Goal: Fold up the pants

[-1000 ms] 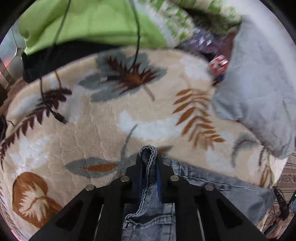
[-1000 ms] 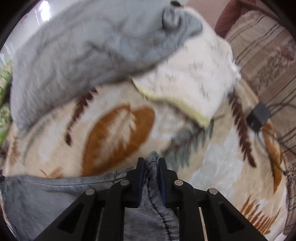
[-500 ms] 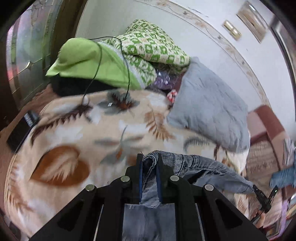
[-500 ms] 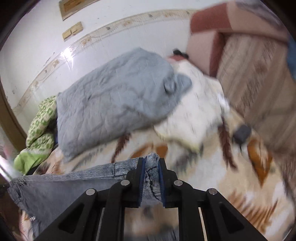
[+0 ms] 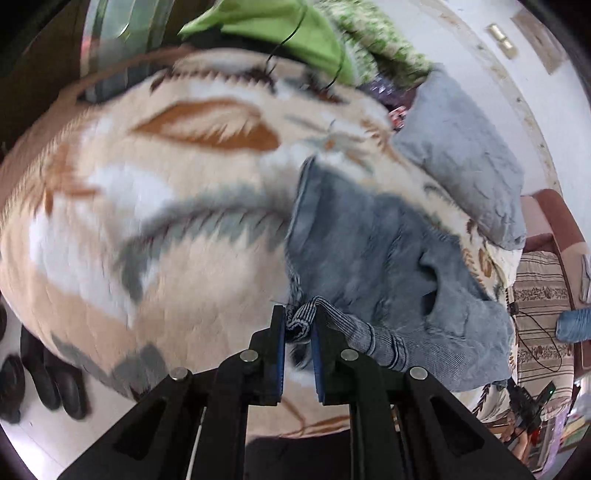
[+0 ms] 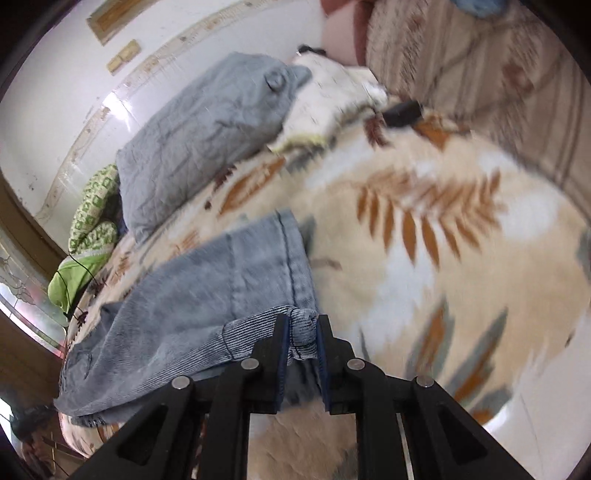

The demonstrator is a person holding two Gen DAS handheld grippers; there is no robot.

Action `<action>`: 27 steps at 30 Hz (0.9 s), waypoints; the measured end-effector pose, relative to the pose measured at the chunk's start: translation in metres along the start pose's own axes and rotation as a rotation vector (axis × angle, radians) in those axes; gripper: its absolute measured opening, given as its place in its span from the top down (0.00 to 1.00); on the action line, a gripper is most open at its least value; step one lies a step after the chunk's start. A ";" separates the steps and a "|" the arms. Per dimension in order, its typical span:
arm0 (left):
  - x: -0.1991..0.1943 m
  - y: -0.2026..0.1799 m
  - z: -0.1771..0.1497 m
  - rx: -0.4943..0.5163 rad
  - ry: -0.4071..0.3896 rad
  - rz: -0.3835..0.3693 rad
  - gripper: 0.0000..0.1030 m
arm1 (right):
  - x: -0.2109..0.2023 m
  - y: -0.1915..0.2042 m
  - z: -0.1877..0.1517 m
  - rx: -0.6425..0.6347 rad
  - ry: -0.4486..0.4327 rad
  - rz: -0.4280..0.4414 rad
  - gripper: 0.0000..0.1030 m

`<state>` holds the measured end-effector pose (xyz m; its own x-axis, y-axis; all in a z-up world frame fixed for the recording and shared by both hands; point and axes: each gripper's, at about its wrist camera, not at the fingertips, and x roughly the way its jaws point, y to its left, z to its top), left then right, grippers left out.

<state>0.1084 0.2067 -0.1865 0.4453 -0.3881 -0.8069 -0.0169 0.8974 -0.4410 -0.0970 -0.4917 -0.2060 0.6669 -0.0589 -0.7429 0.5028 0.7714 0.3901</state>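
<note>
Blue-grey denim pants (image 5: 369, 240) lie rumpled on a beige leaf-patterned blanket (image 5: 147, 221) on a bed. My left gripper (image 5: 298, 325) is shut on a bunched edge of the pants, close above the blanket. In the right wrist view the pants (image 6: 221, 288) stretch away to the left with a hemmed end (image 6: 291, 240) lying flat on the blanket (image 6: 443, 258). My right gripper (image 6: 302, 326) is shut on another bunched edge of the pants.
A grey quilted pillow (image 5: 461, 155) and green bedding (image 5: 280, 26) with a black cable lie at the bed's far side. Dark shoes (image 5: 44, 380) stand on the floor at left. A striped sofa (image 6: 480, 55) and a small black device (image 6: 402, 110) are at right.
Both grippers have swung down and back toward the near edge of the bed with the pants edges held. The pants now lie spread on the blanket ahead of them.
</note>
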 end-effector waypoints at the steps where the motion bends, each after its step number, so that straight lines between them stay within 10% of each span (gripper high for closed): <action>1: 0.002 0.004 -0.004 -0.013 0.007 -0.003 0.85 | 0.001 -0.003 -0.005 0.018 0.011 0.003 0.81; 13: -0.065 -0.028 -0.019 0.135 -0.187 0.145 0.82 | -0.046 0.058 0.024 -0.133 -0.105 -0.019 0.64; 21: -0.008 -0.138 -0.042 0.414 -0.124 0.072 0.70 | 0.036 0.105 -0.002 -0.295 0.183 -0.112 0.64; 27: 0.036 -0.149 -0.050 0.422 -0.044 0.078 0.70 | 0.033 0.097 -0.033 -0.418 0.257 -0.172 0.64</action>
<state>0.0824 0.0487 -0.1693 0.4953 -0.3143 -0.8098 0.3116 0.9345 -0.1721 -0.0441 -0.3979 -0.2103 0.4111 -0.0901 -0.9071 0.2959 0.9544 0.0393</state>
